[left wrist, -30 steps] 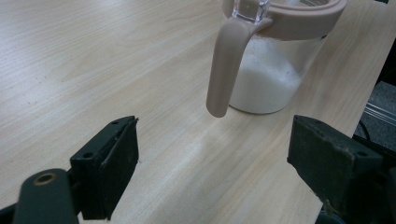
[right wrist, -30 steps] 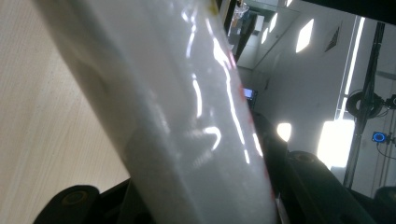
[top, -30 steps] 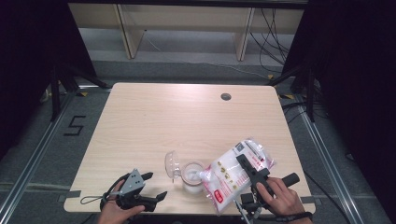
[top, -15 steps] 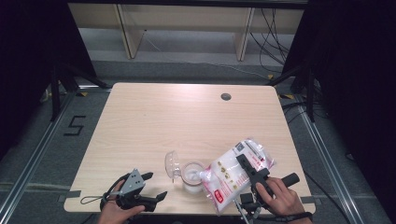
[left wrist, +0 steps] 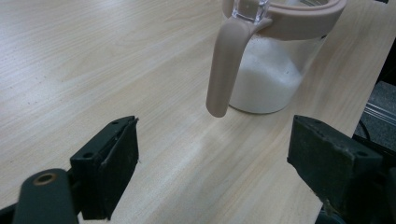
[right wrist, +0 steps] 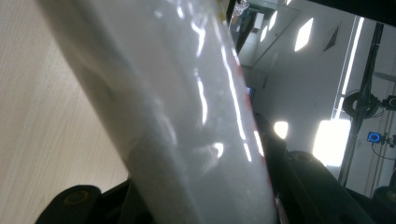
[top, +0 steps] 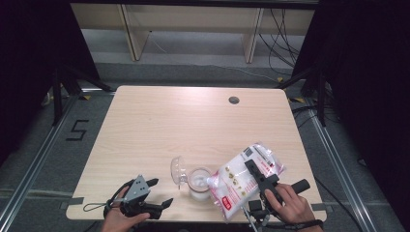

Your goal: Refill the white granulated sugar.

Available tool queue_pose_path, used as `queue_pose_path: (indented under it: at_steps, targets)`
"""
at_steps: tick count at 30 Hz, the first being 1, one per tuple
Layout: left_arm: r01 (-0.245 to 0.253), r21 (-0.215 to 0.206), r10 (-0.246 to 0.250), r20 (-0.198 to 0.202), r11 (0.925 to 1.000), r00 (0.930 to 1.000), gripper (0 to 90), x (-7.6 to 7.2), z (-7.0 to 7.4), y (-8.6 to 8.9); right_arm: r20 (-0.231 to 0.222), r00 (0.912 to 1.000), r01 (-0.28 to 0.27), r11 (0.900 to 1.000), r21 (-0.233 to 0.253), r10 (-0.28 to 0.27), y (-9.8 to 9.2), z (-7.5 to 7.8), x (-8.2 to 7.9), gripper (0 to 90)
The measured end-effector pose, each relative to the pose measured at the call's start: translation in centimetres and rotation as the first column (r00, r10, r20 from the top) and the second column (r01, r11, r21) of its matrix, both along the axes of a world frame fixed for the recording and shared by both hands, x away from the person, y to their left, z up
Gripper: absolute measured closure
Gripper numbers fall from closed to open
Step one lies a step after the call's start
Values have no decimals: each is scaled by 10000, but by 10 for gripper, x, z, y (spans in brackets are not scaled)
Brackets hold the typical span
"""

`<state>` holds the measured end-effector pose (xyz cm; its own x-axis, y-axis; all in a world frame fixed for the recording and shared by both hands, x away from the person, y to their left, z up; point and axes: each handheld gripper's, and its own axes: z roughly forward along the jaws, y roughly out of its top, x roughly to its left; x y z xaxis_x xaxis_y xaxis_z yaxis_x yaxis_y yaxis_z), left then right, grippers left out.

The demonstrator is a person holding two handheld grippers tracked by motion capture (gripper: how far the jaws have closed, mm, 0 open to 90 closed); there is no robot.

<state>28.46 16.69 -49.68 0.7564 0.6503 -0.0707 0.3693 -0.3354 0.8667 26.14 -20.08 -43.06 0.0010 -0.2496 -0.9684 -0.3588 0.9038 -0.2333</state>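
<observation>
Nothing has moved in the last second: your right gripper point(top: 261, 180) keeps its jaws clenched on the glossy, soft plastic bag point(top: 241, 181), tilted toward the jar point(top: 198, 182) at 6 o'clock on the table point(top: 159, 125), so pouring continues. The clear round jar holds white grains. Your left gripper point(top: 159, 193) waits with jaws released.

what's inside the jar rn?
The jar holds white granules, heaped to about half its height. The bag, clamped in the right gripper, is tipped over its mouth, hiding the opening in the high view.
</observation>
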Motion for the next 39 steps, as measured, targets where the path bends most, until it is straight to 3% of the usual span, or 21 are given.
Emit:
queue_pose_path:
  at_steps: [1, 2, 3, 5, 6, 7, 9, 14, 15, 17, 24, 27, 32, 36, 38, 39]
  targets:
    - [6, 13, -6, 5, 10000, 10000, 160, 0, 0, 0, 209, 9998, -56, 9996, -282, 62, 1, 1, 0, 666]
    - [-131, -120, 129, -162, 9998, 9998, 160, -1, 0, -1, 103, 9999, 74, 9997, -232, -72, 1, -1, 1, 666]
    - [-159, -68, 158, -135, 9999, 9998, 160, -1, 0, -1, 166, 9998, -138, 9999, -97, 140, 2, -3, 2, 666]
    - [-16, 104, 16, 16, 9999, 10000, 160, 0, 1, 1, 146, 9999, -64, 9993, -367, 69, 3, -3, 1, 667]
    - [-18, 106, 18, 10, 9999, 10000, 159, 0, 1, 1, 93, 9998, -146, 9999, -60, 146, 2, -6, 2, 667]
    - [-18, 106, 17, 15, 9999, 10000, 160, 0, 1, 1, 141, 9998, -144, 9994, -324, 149, 3, -3, 2, 668]
    - [-148, -35, 147, -145, 9999, 9998, 160, -1, 0, 0, 193, 9996, -221, 9996, -171, 224, 3, -4, 2, 667]
    - [-9, 116, 9, 18, 9999, 10000, 160, 0, 1, 1, 141, 9997, -214, 9996, -165, 217, 2, -5, 3, 669]
    - [-10, 109, 9, 21, 9999, 10000, 160, 0, 1, 1, 14, 10000, -32, 9999, 96, 32, 1, -7, 3, 669]
    - [-32, 42, 32, 7, 10000, 10000, 160, 0, 0, 0, 109, 9997, -229, 9997, -76, 230, 2, -4, 3, 670]
    - [-9, 112, 9, 15, 9999, 10000, 160, 0, 1, 1, -76, 9999, -78, 10000, -47, 77, 2, -5, 3, 670]
    - [-5, 111, 5, 13, 9999, 10000, 160, 0, 1, 1, 131, 9996, -231, 9996, -138, 232, 2, -4, 3, 670]
    - [-145, -108, 144, -161, 9998, 9998, 160, -1, 0, -1, 139, 9996, -229, 9997, -128, 231, 2, -3, 3, 670]
    - [10, 8, -10, 13, 10000, 10000, 160, 0, 0, 0, 36, 10000, -66, 9997, -251, 67, 2, -3, 2, 670]
    - [60, 304, -61, 36, 9995, 10000, 159, 1, 1, 2, 27, 10000, -64, 9996, -260, 65, 2, -3, 3, 670]
    - [4, 1, -4, -1, 10000, 10000, 160, 0, 0, 0, 46, 10000, -68, 9997, -239, 69, 2, -3, 3, 670]
